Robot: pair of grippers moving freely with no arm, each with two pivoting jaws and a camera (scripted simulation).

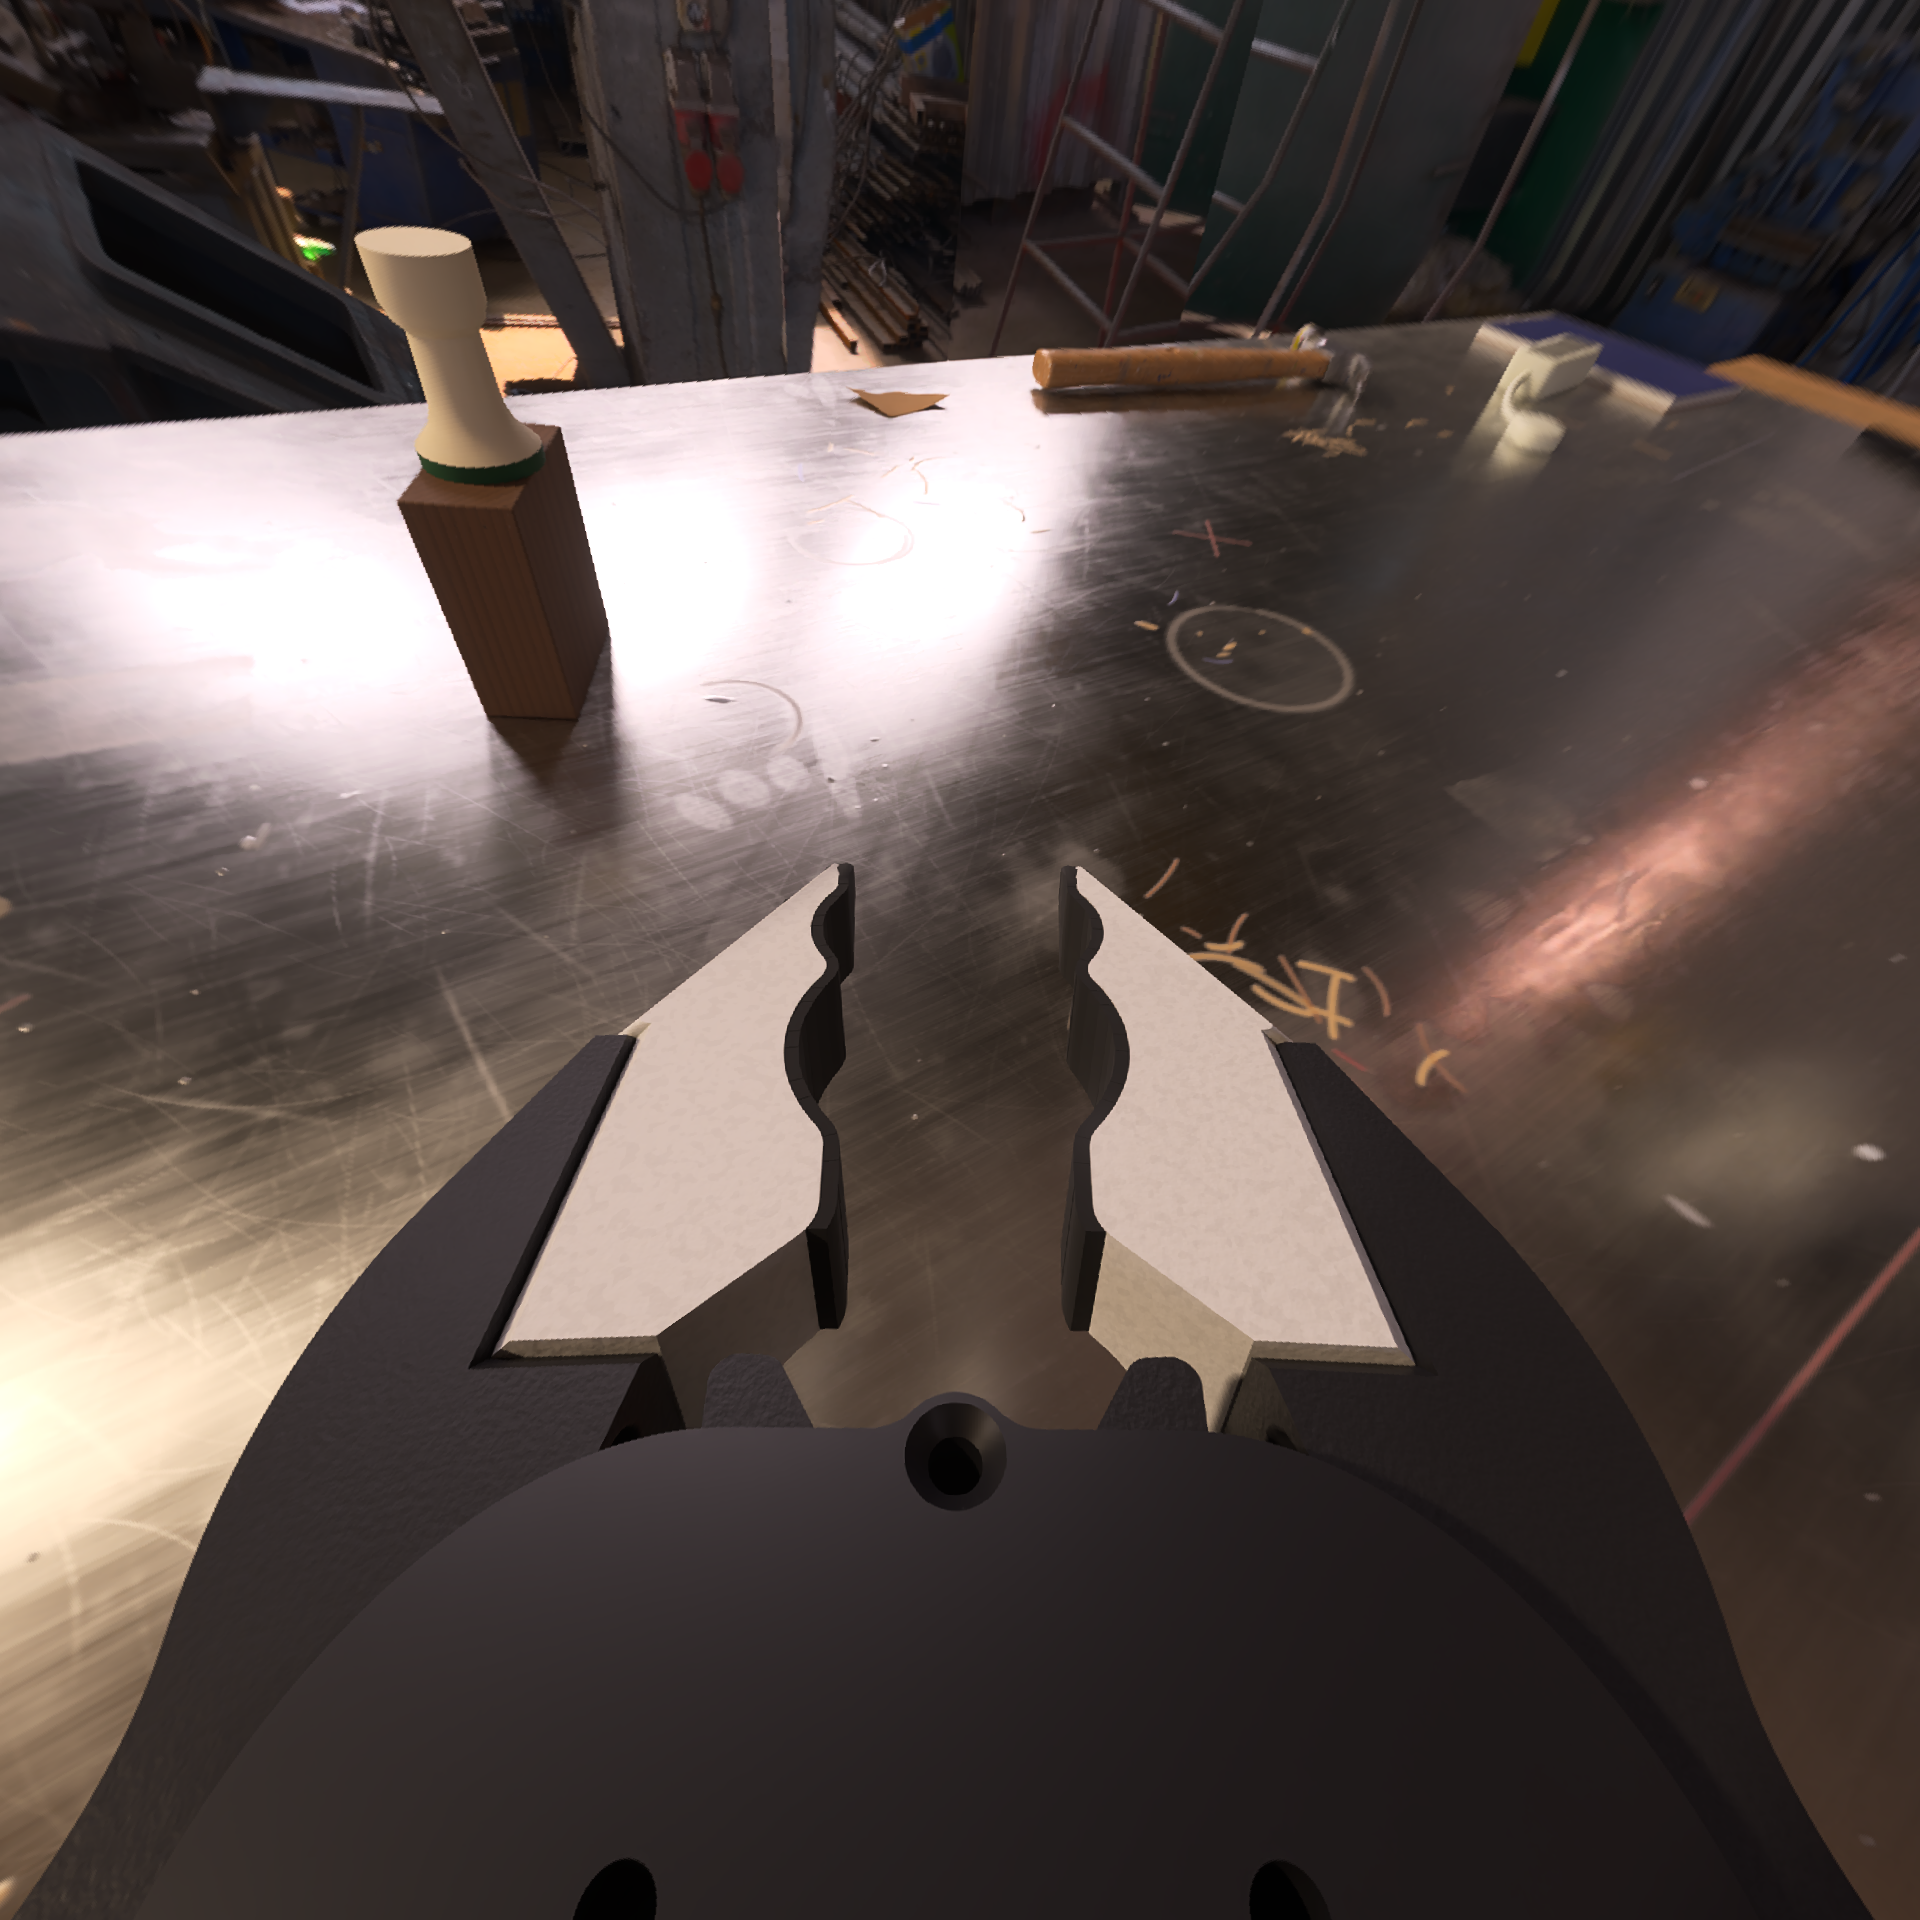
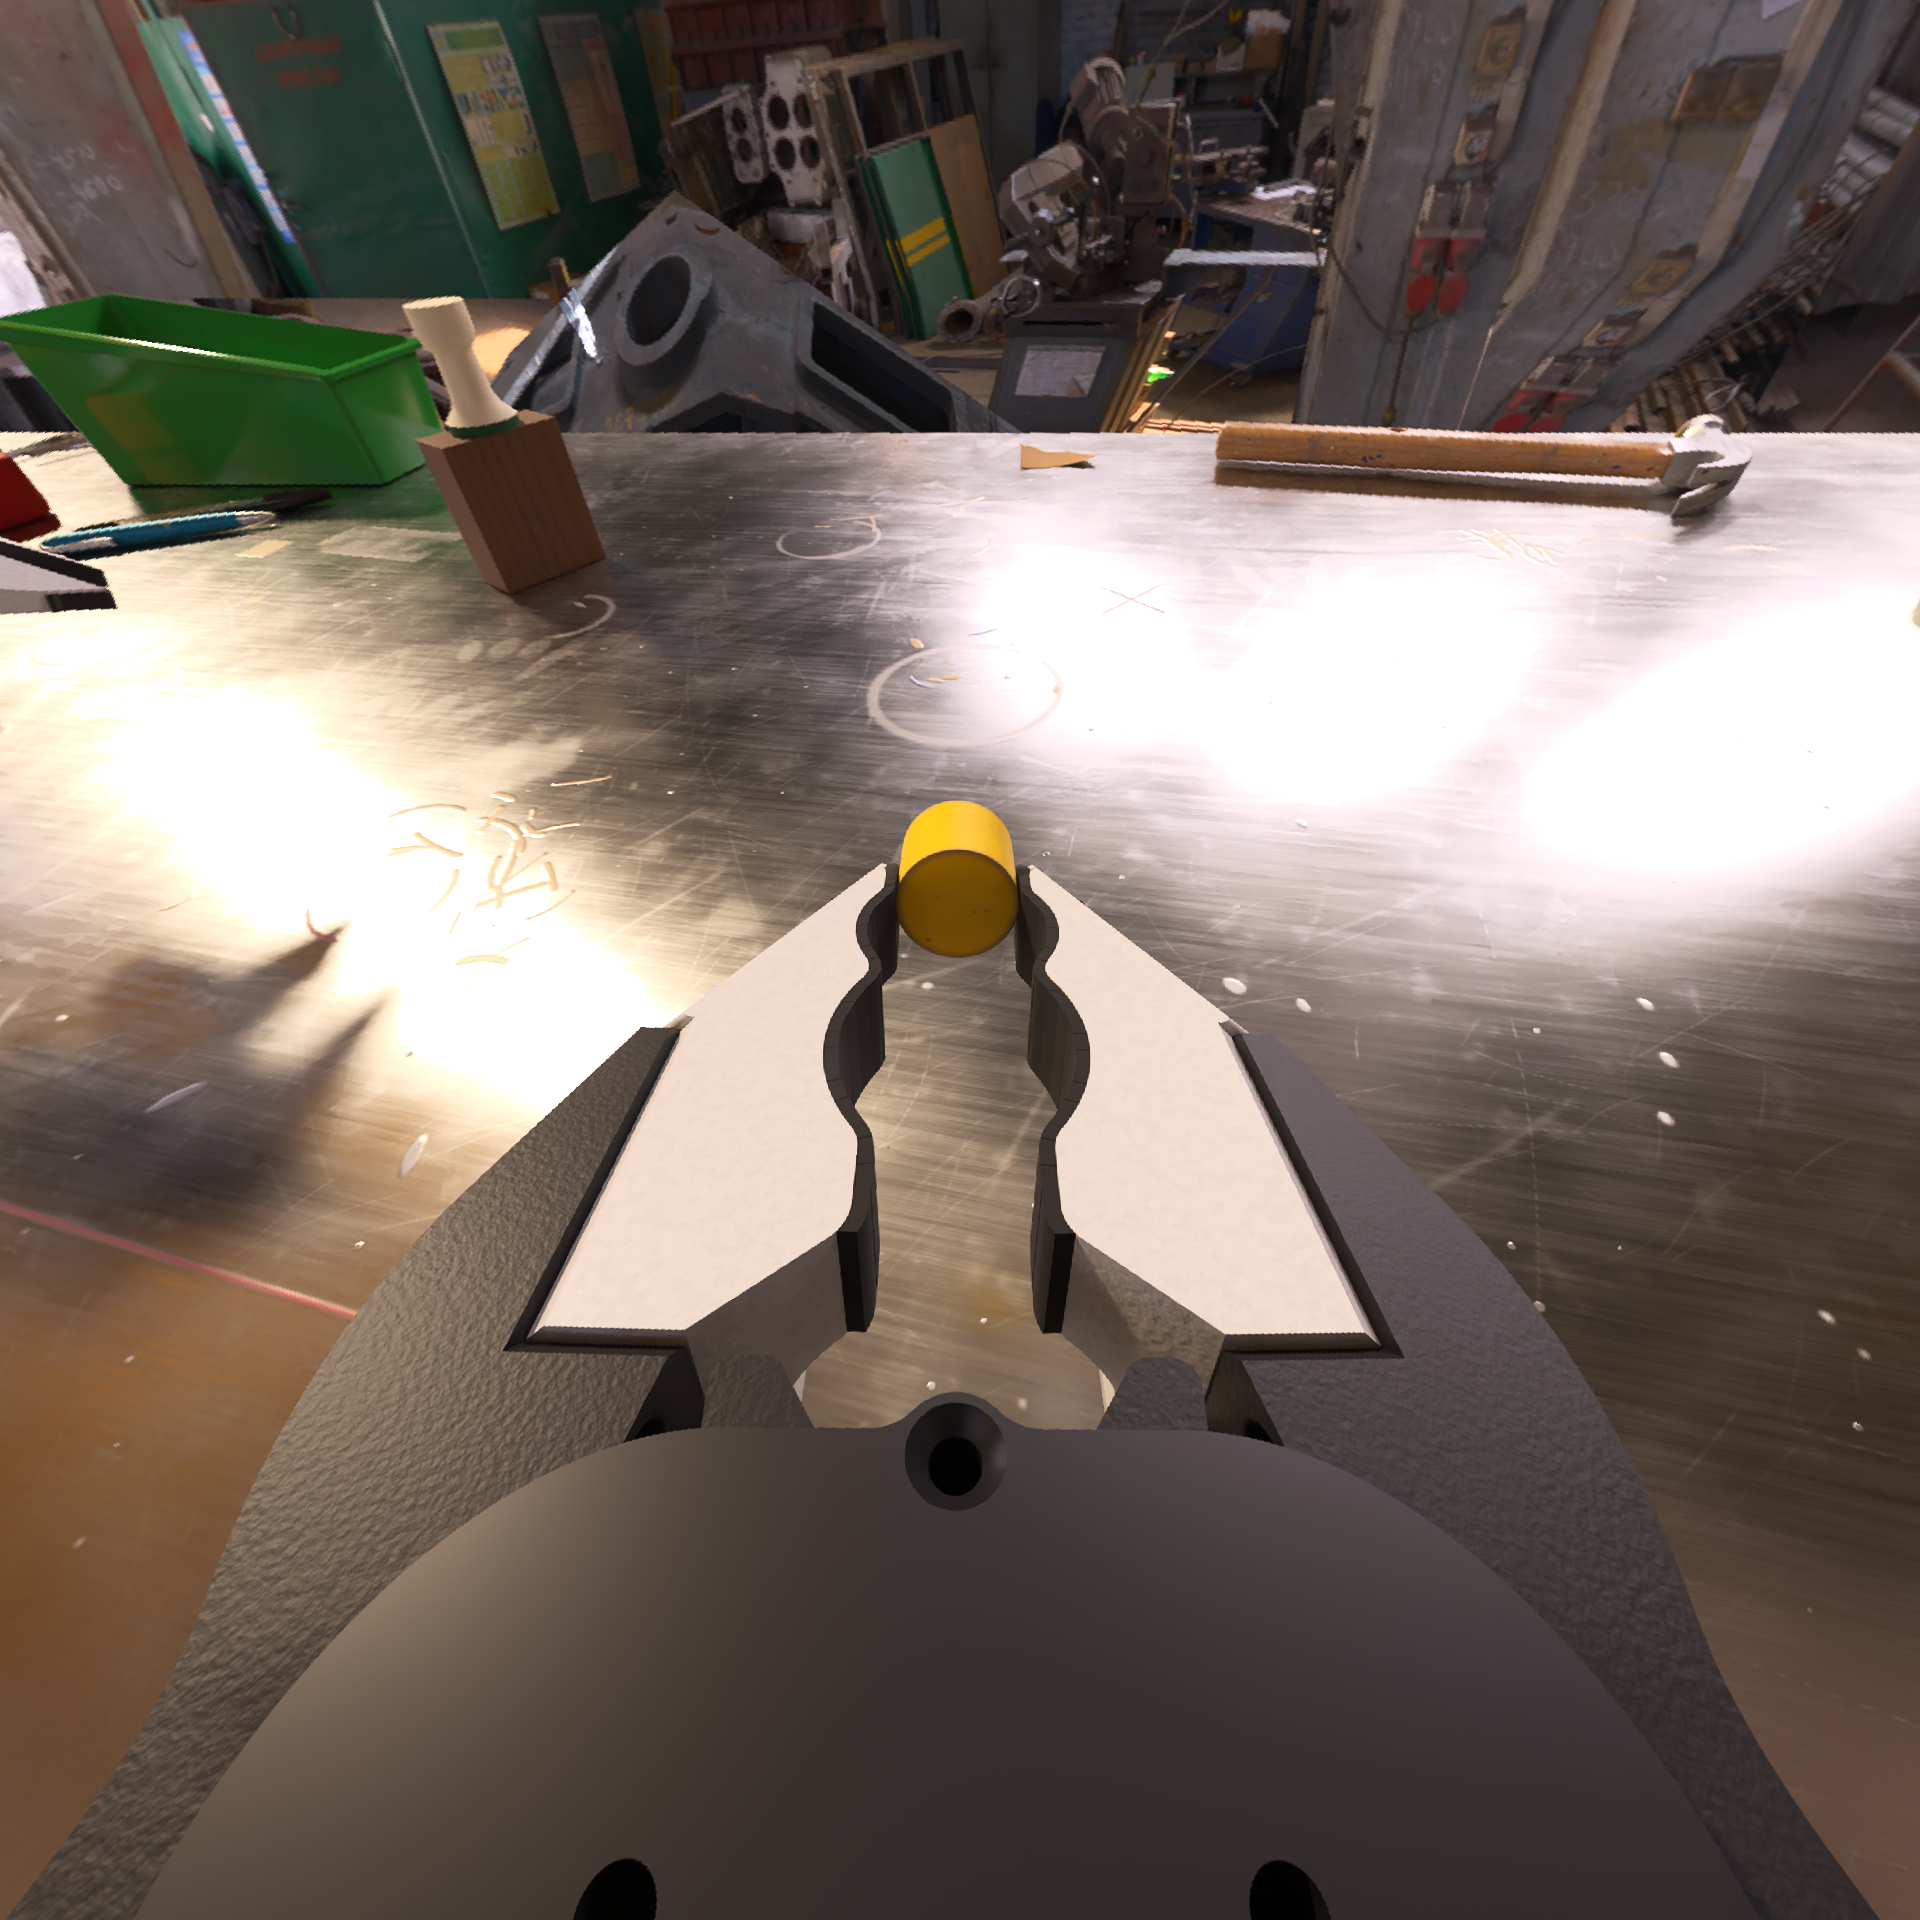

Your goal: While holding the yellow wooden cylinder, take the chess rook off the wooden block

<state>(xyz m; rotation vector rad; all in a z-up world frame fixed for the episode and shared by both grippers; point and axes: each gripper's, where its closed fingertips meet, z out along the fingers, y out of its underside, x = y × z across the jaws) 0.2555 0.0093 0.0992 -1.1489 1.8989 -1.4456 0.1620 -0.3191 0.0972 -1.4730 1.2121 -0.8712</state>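
A cream chess rook (image 1: 449,353) with a green base ring stands upright on a tall brown wooden block (image 1: 509,582) on the metal table, far left in the left wrist view. My left gripper (image 1: 956,894) is open and empty, nearer than the block and to its right. In the right wrist view the rook (image 2: 462,364) and block (image 2: 514,499) stand at the far left. My right gripper (image 2: 956,883) is shut on the yellow wooden cylinder (image 2: 956,883), held at the fingertips just above the table.
A wooden-handled hammer (image 2: 1455,462) lies at the table's far edge; it also shows in the left wrist view (image 1: 1184,366). A green bin (image 2: 218,384), a blue pen (image 2: 156,530) and a red object (image 2: 21,499) sit far left. A white mug (image 1: 1532,400) sits far right.
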